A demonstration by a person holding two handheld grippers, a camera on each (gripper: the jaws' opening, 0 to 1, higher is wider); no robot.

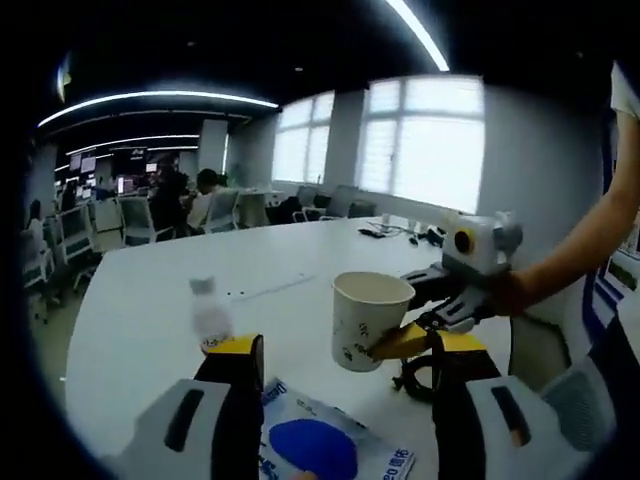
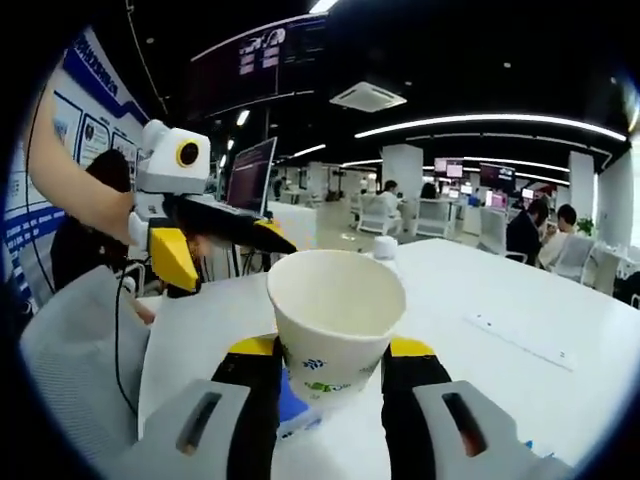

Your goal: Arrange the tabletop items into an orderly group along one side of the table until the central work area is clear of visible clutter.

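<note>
A white paper cup (image 1: 368, 320) (image 2: 335, 320) with a small printed pattern stands upright and empty, and my right gripper (image 2: 333, 347) (image 1: 405, 310) is shut on its lower half. My left gripper (image 1: 347, 343) (image 2: 225, 250) is open, its yellow-tipped jaws wide apart with nothing between them. It hangs just above a blue-and-white packet (image 1: 320, 440) (image 2: 292, 405) that lies flat on the white table (image 1: 180, 290). A small white bottle (image 1: 210, 315) (image 2: 385, 247) stands on the table to the left of the cup.
A black ring-shaped item (image 1: 418, 378) lies near the cup. Cables and small devices (image 1: 395, 232) sit at the table's far edge. A thin strip (image 2: 520, 340) lies on the table. A screen (image 2: 250, 175) stands behind the left gripper. Office chairs and seated people are beyond the table.
</note>
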